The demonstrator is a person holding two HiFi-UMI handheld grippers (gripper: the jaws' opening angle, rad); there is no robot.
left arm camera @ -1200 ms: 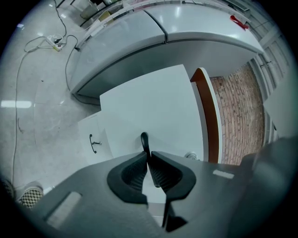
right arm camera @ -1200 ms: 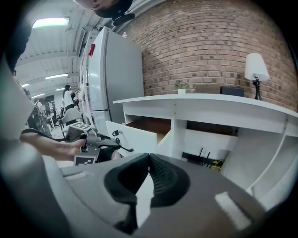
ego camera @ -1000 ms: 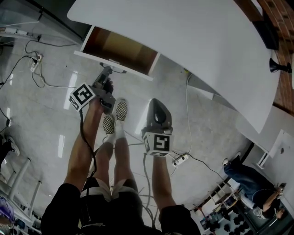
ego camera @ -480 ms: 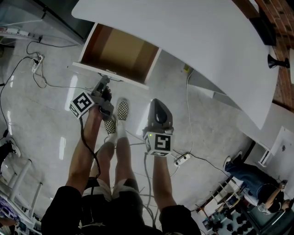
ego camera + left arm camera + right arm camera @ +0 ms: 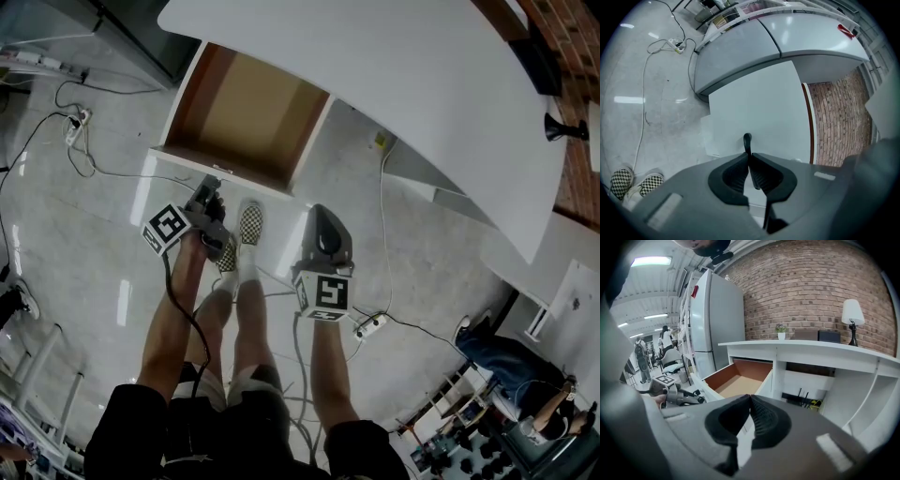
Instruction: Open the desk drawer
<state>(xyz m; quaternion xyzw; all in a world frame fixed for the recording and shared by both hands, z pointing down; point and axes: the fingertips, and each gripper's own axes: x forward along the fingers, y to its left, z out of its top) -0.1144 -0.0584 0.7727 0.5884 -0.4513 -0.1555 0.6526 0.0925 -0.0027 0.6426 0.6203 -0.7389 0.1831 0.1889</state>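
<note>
The white desk point(image 5: 403, 84) spans the top of the head view. Its drawer point(image 5: 246, 112) stands well out from under it, open top up, long axis running away from the person and front panel nearest them. The left gripper point(image 5: 208, 187) is clamped on the thin dark handle point(image 5: 747, 139) at that front. The right gripper point(image 5: 323, 225) hangs beside it, jaws pressed together on nothing.

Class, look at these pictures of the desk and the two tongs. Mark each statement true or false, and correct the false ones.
1. The desk drawer stands open. True.
2. The left tongs are open, clear of the handle. False: they are shut on the drawer handle.
3. The right tongs hold a cable. False: they are shut on nothing.
4. A lamp stands on the desk. True.
5. The person wears checkered shoes. True.
</note>
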